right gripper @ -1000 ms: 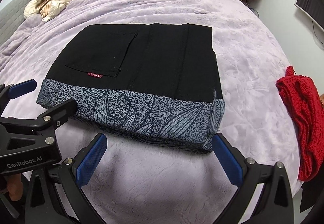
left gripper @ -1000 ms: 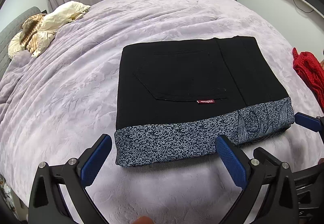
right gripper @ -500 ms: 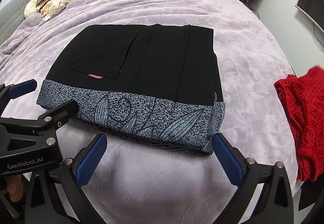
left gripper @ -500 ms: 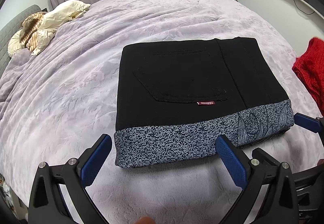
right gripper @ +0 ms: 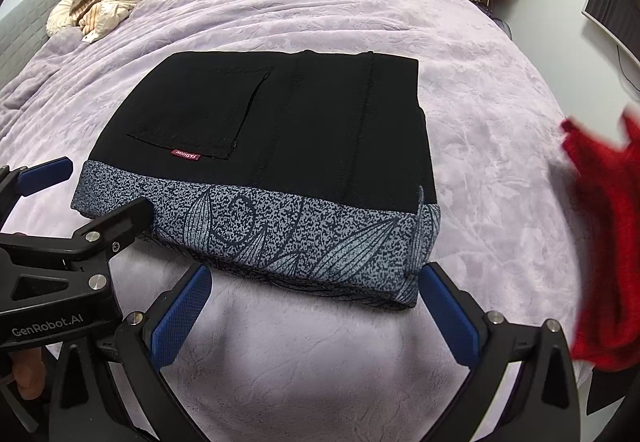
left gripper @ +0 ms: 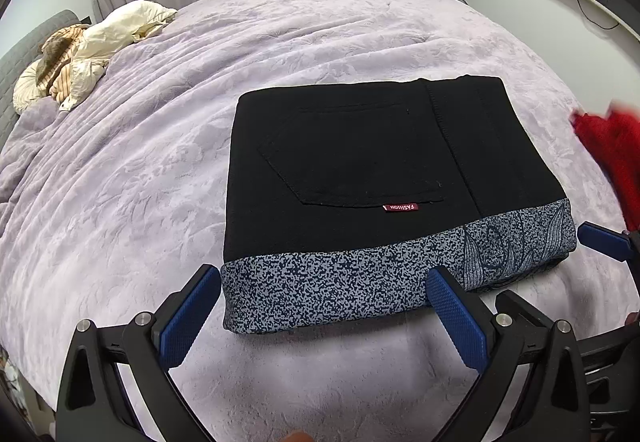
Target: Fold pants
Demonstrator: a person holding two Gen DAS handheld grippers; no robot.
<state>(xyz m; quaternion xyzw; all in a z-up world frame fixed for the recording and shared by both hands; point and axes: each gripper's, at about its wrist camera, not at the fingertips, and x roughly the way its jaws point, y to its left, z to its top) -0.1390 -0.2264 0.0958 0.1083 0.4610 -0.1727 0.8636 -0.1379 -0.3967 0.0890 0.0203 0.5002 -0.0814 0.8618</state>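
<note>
Pants (left gripper: 360, 178), folded into a flat black rectangle with a speckled grey band nearest me, lie on the lilac bed (left gripper: 120, 202). I hold the left hand-held gripper (left gripper: 324, 318) and right hand-held gripper (right gripper: 316, 314) before that band, both spread wide and empty. A blurred red garment (right gripper: 600, 242) shows at right.

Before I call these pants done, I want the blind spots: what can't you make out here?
- Folded black pants: underside and inner layers are hidden by the top fold, both views.
- Red knit garment: motion-blurred and cut by the frame edge; shape unclear.
- Red pocket tag: upside down, lettering barely legible.
- Cream bedding pile: too small.
</note>
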